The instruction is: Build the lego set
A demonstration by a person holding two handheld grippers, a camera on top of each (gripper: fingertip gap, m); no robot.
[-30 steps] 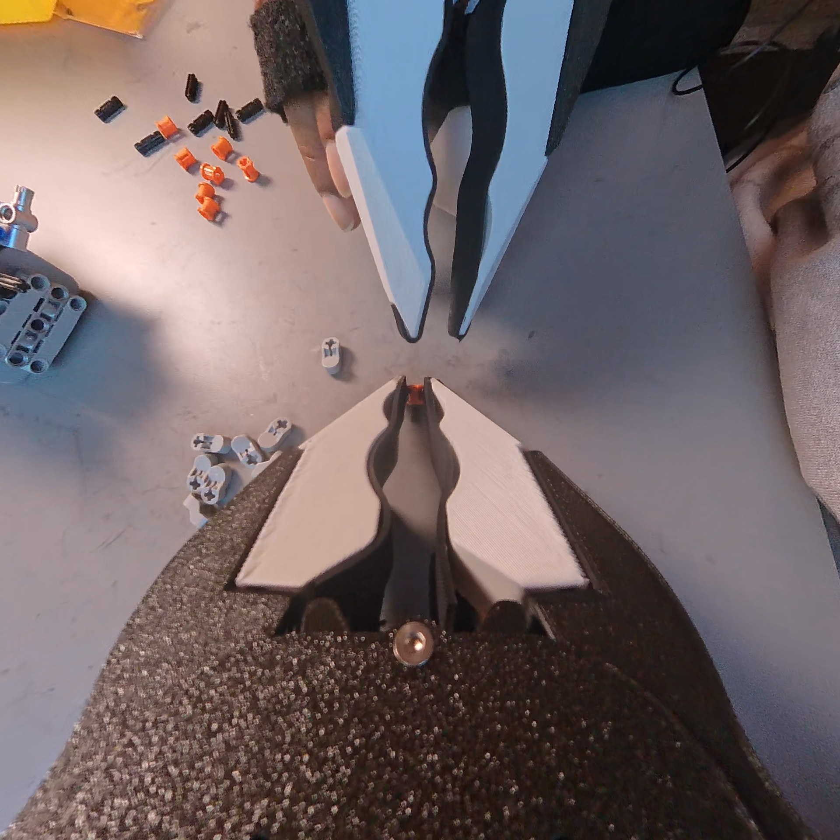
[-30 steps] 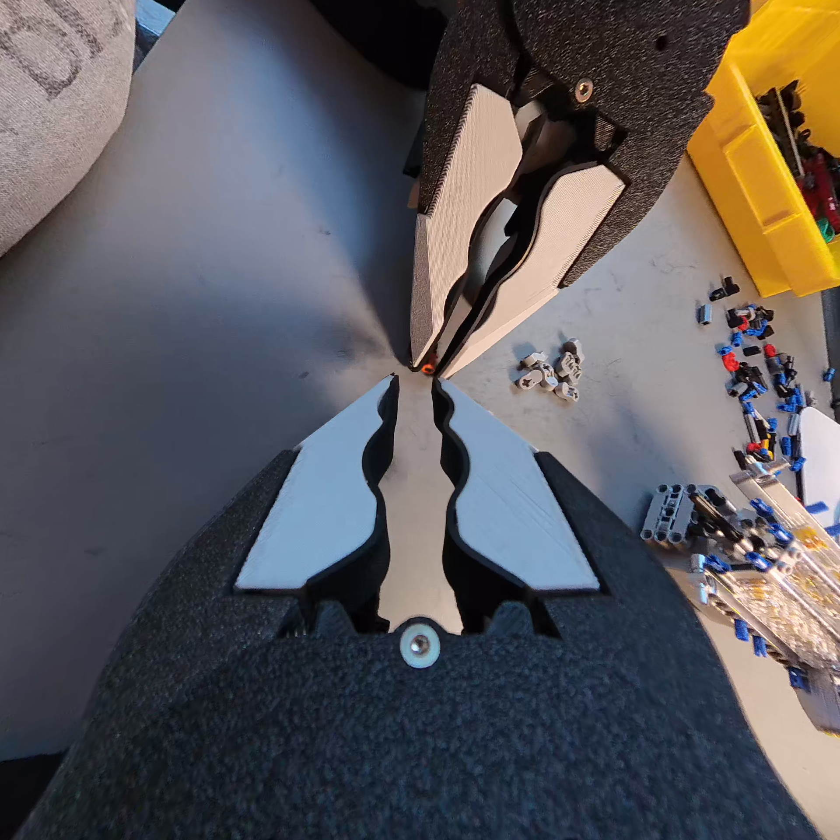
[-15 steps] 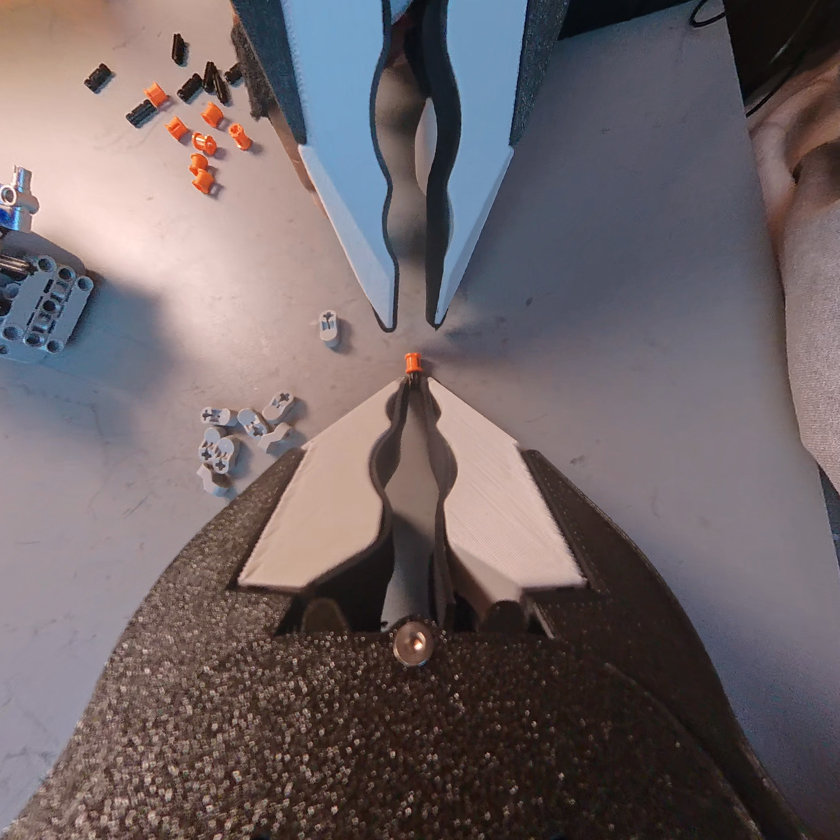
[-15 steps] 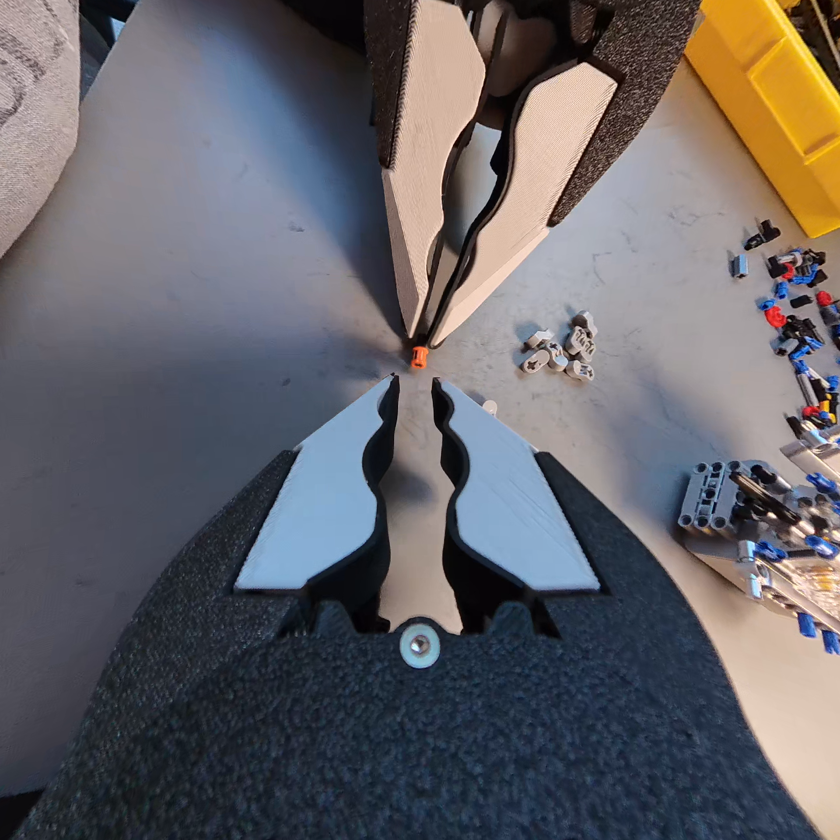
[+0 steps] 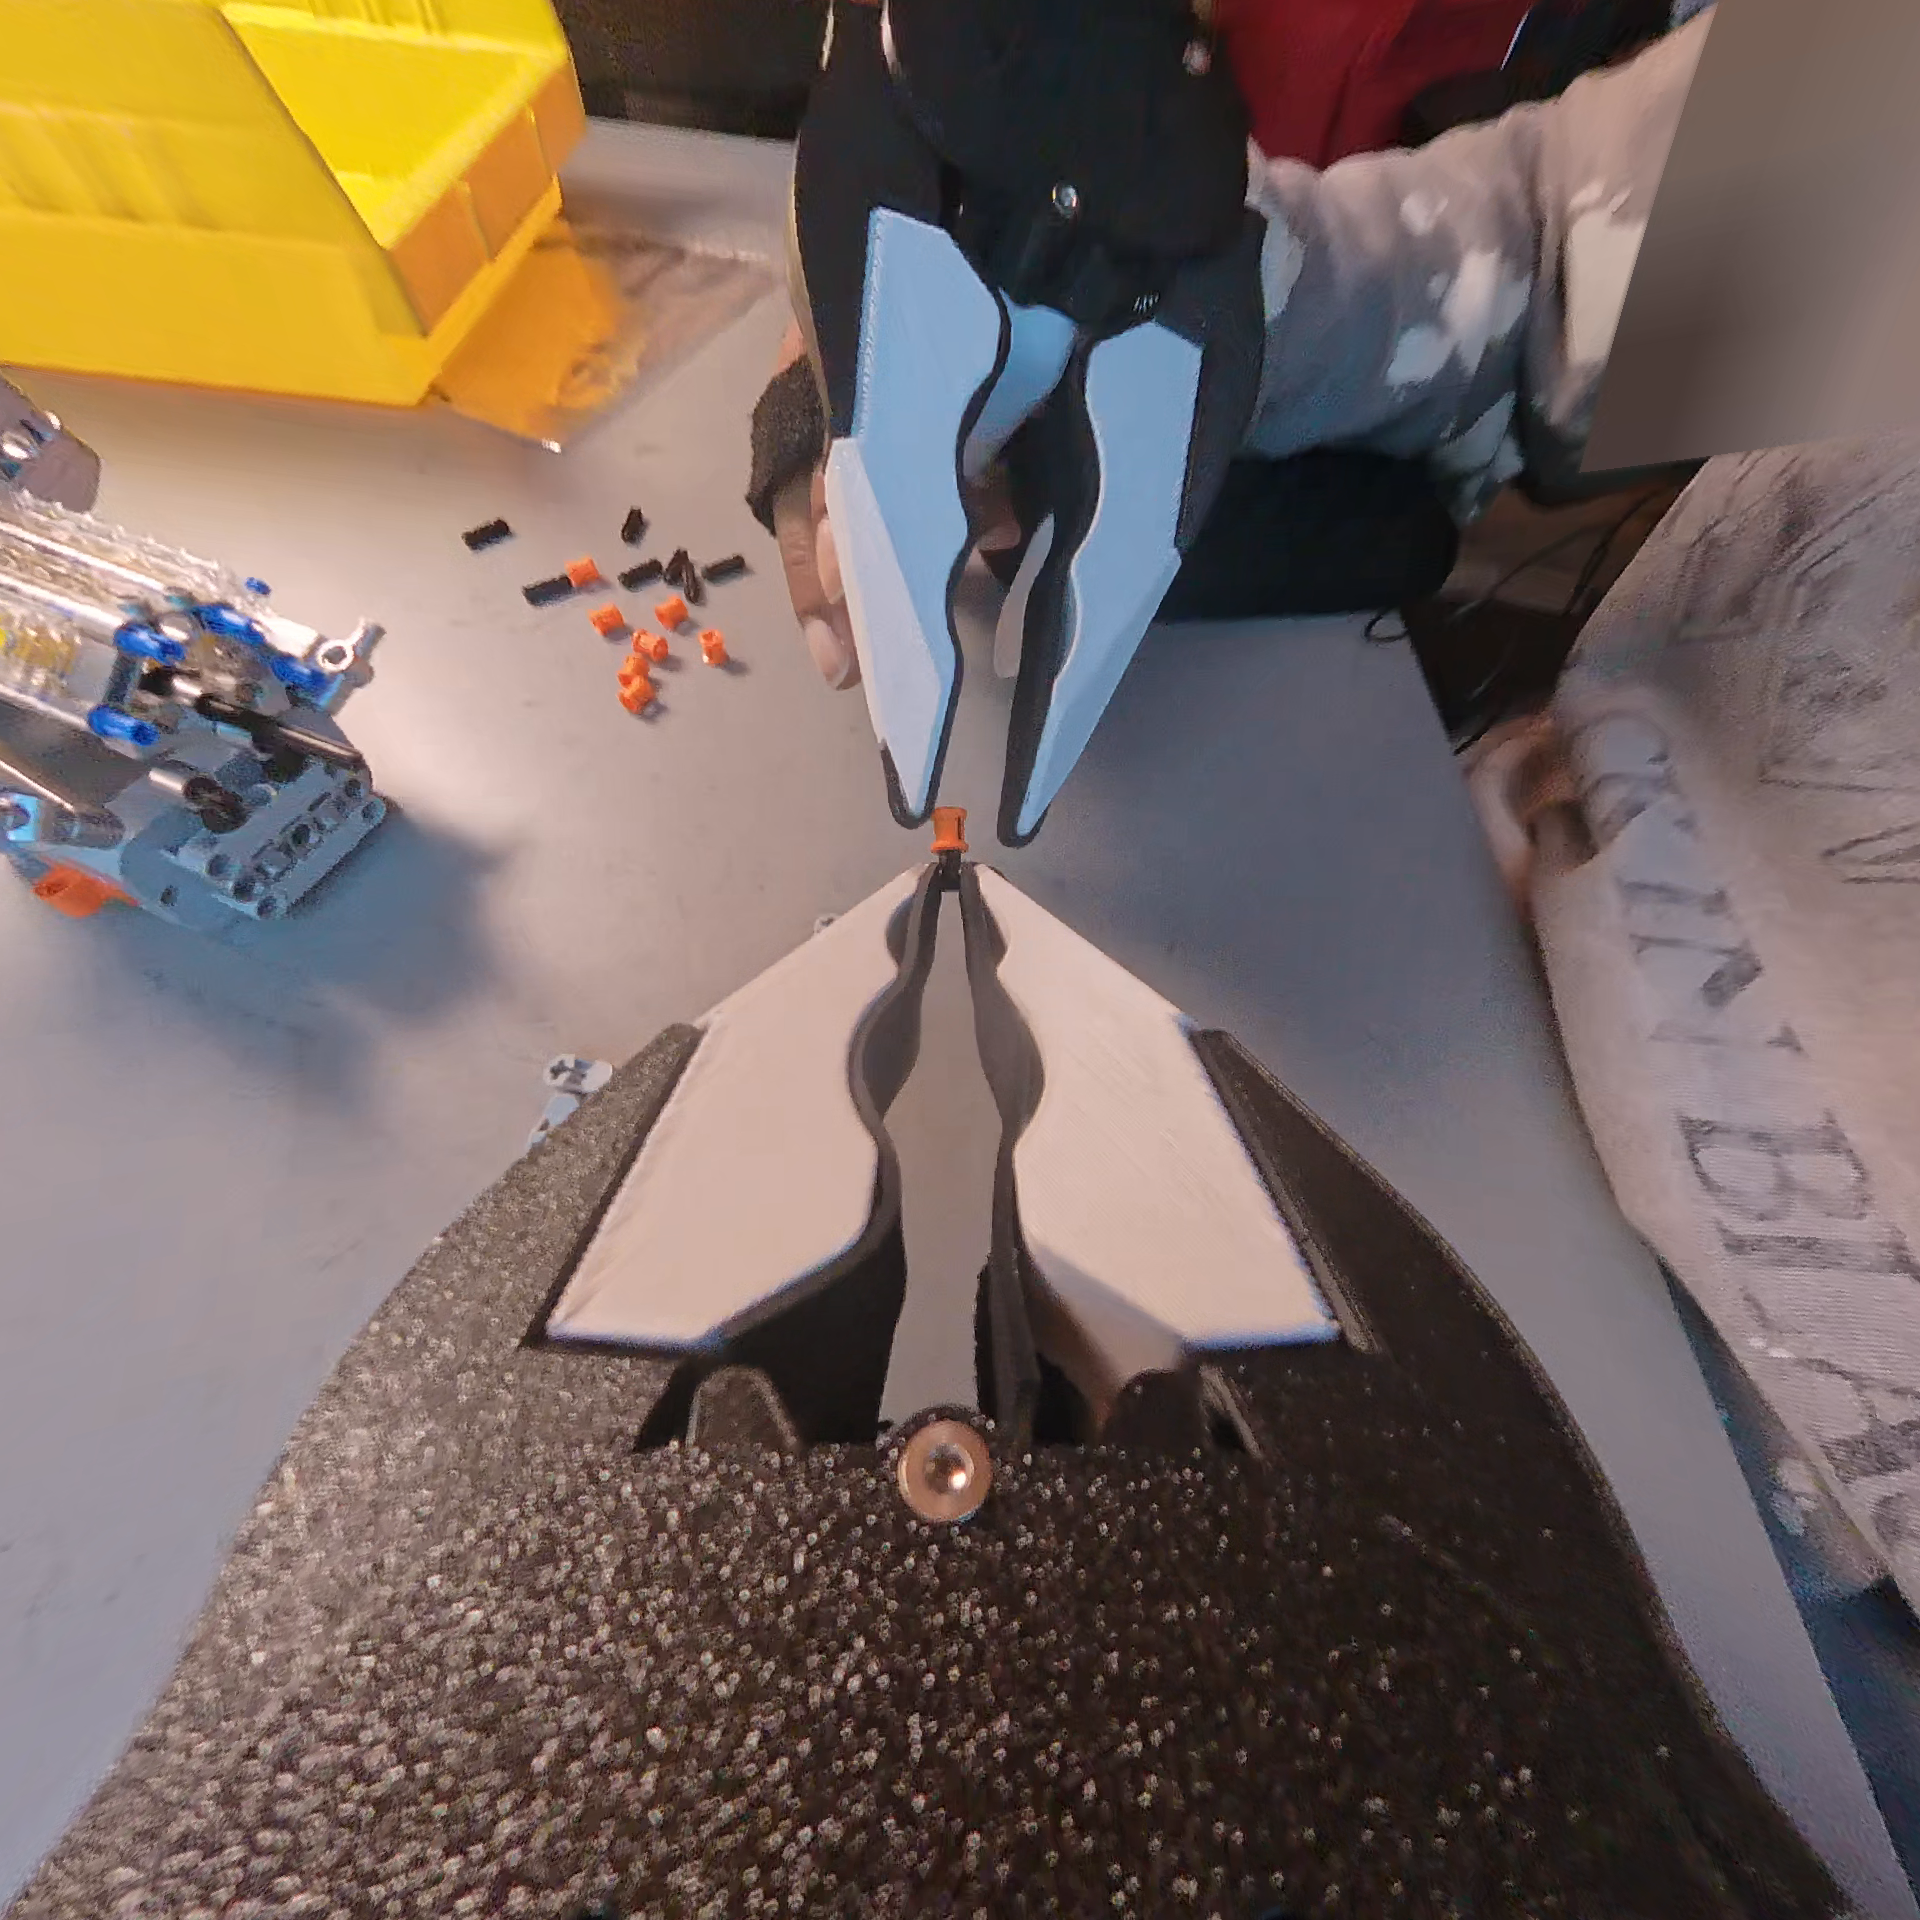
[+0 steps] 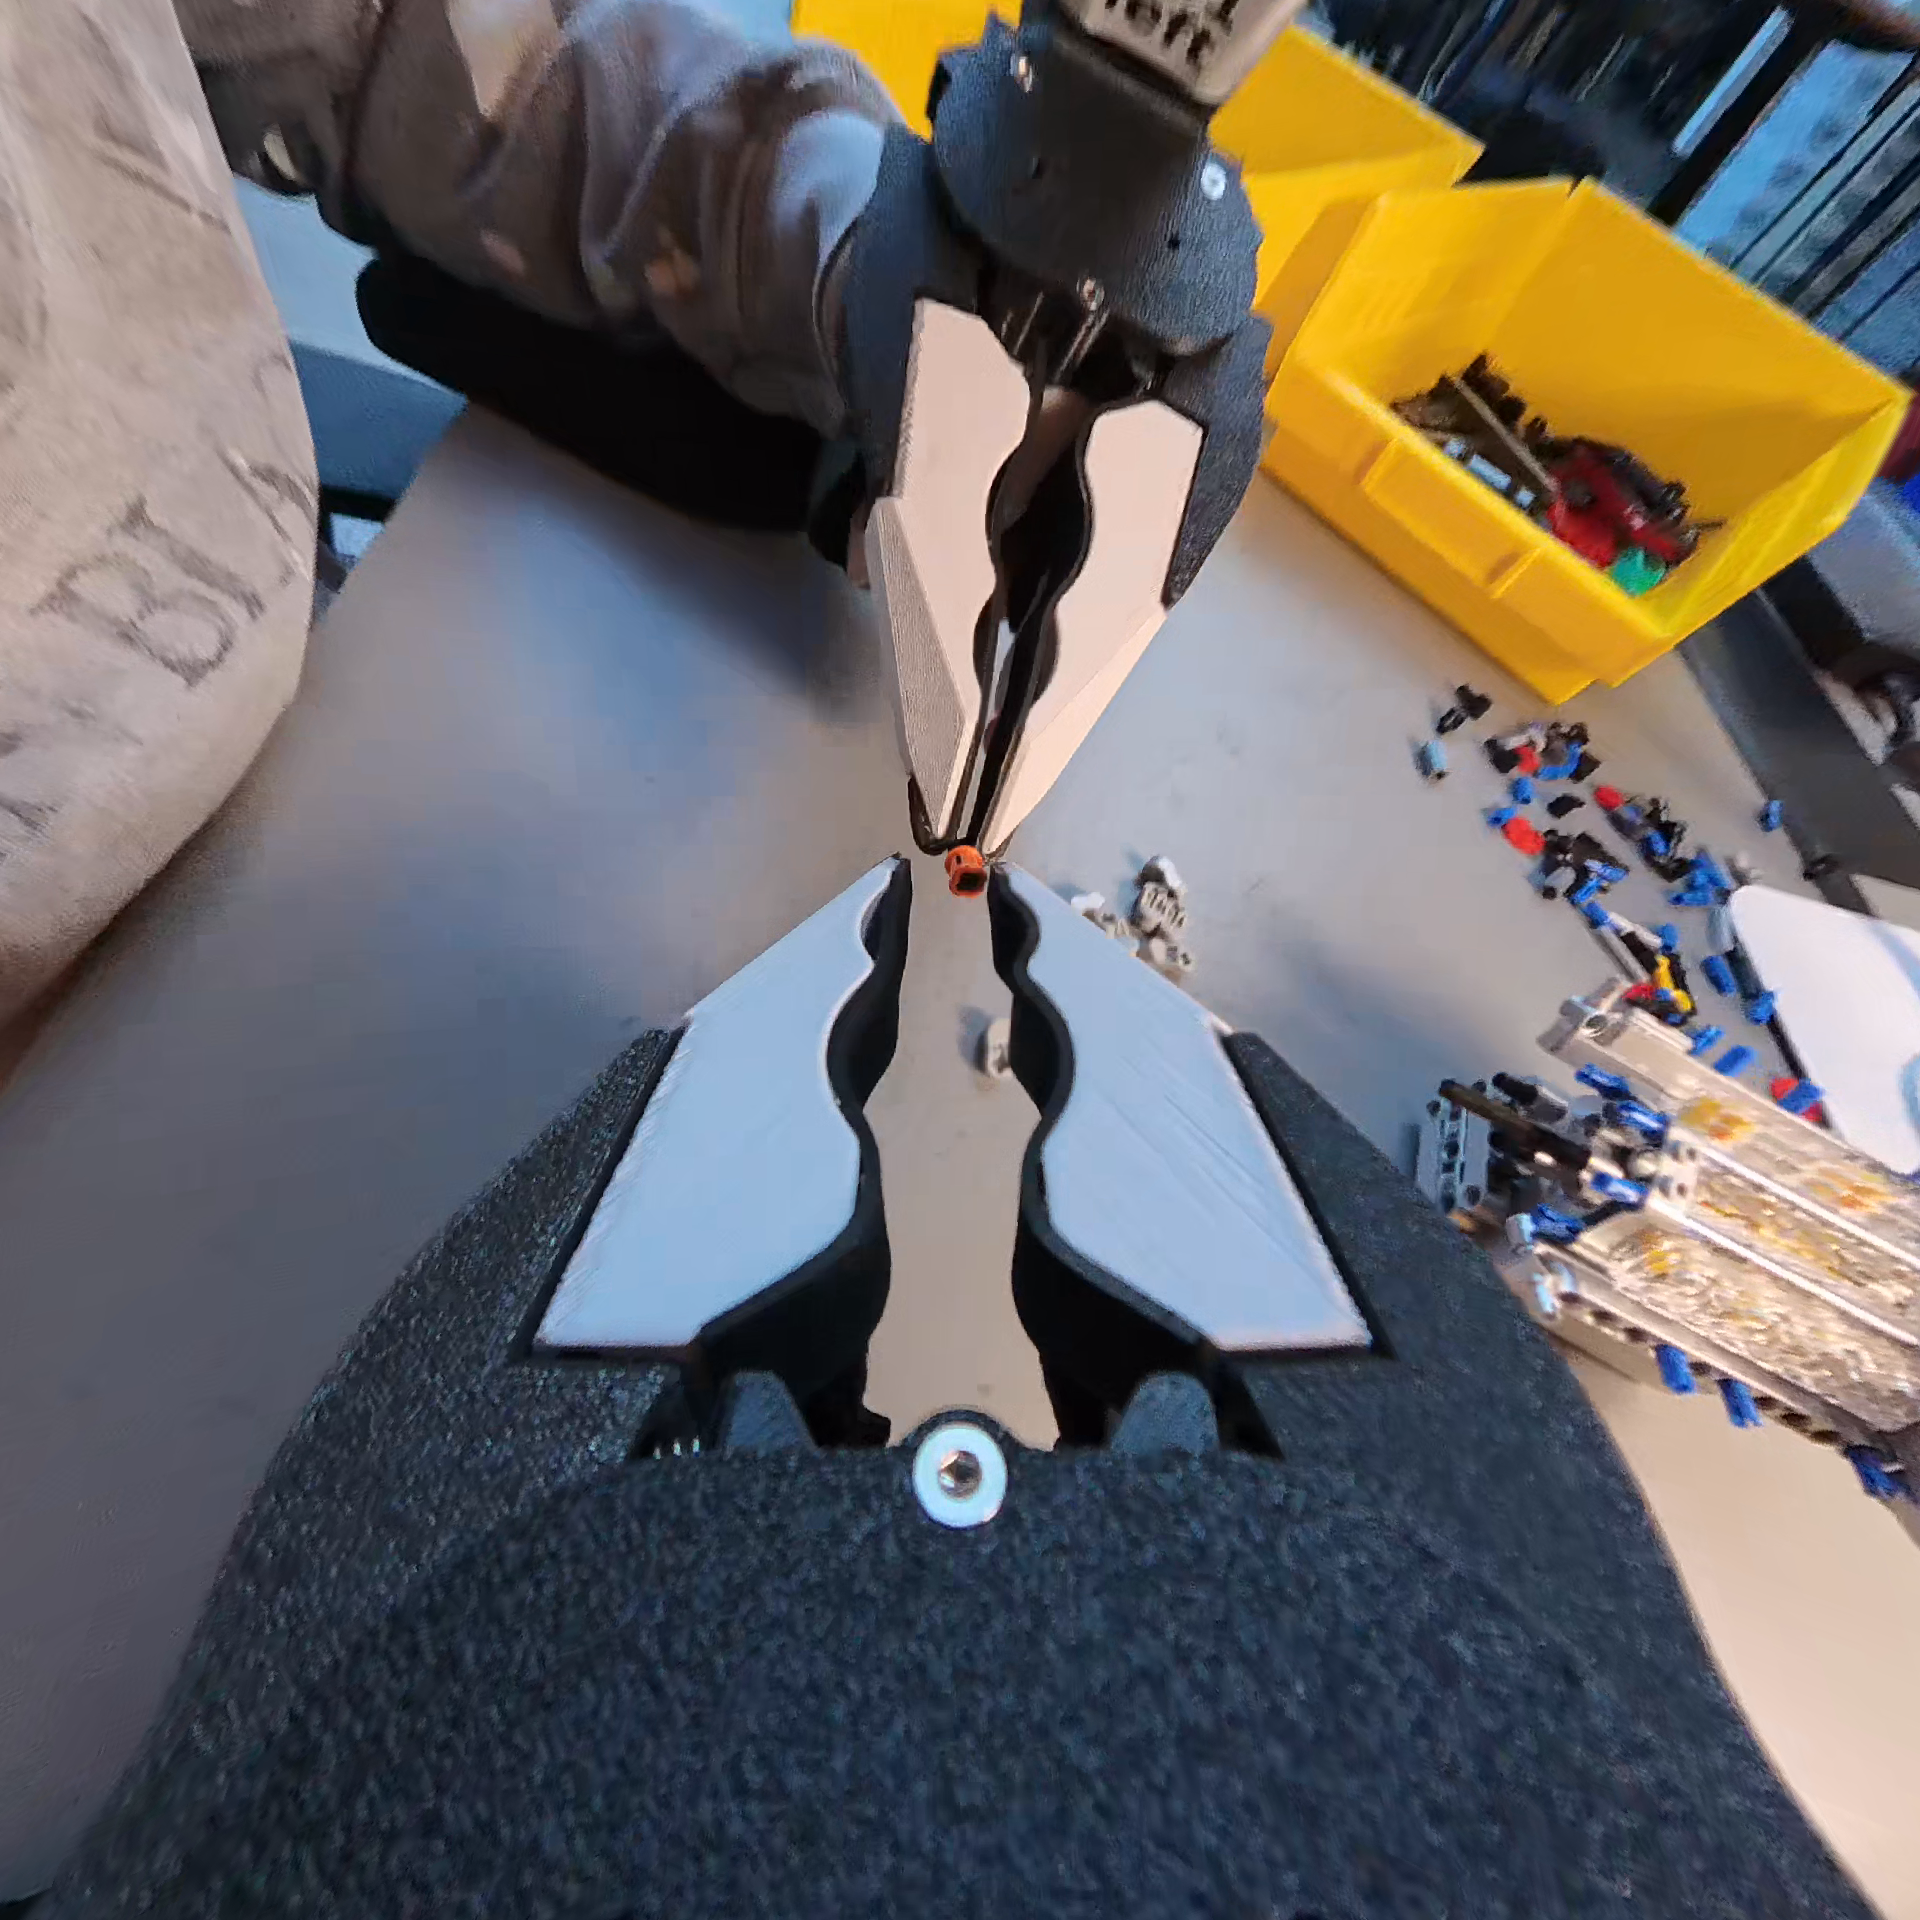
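My left gripper (image 5: 945, 871) is shut on a small orange peg (image 5: 948, 828), which sticks out past its tips, above the grey table (image 5: 1247, 831). My right gripper (image 5: 966, 826) faces it from the far side, open, with one fingertip on each side of the peg. In the right wrist view the peg (image 6: 963, 871) sits just inside my right gripper's (image 6: 948, 875) open tips, nearer the right fingertip. The left gripper (image 6: 961, 836) pinches its far end. A hand in a grey sleeve (image 6: 582, 208) holds the left gripper.
Yellow bins (image 5: 260, 208) (image 6: 1558, 343) stand at the table's back. A grey and blue brick assembly (image 5: 208, 748) (image 6: 1714, 1226) lies to one side. Loose orange and black pegs (image 5: 644, 644), grey connectors (image 6: 1153, 914) and small coloured pieces (image 6: 1610, 821) are scattered about. A person's grey jumper (image 5: 1766, 935) borders the table. Both grippers' tips are close together, under 4 cm apart.
Both grippers have risen off the table and tilted up. The orange peg, just short of the right gripper's tips before, now sits between them. The left gripper stays shut on it.
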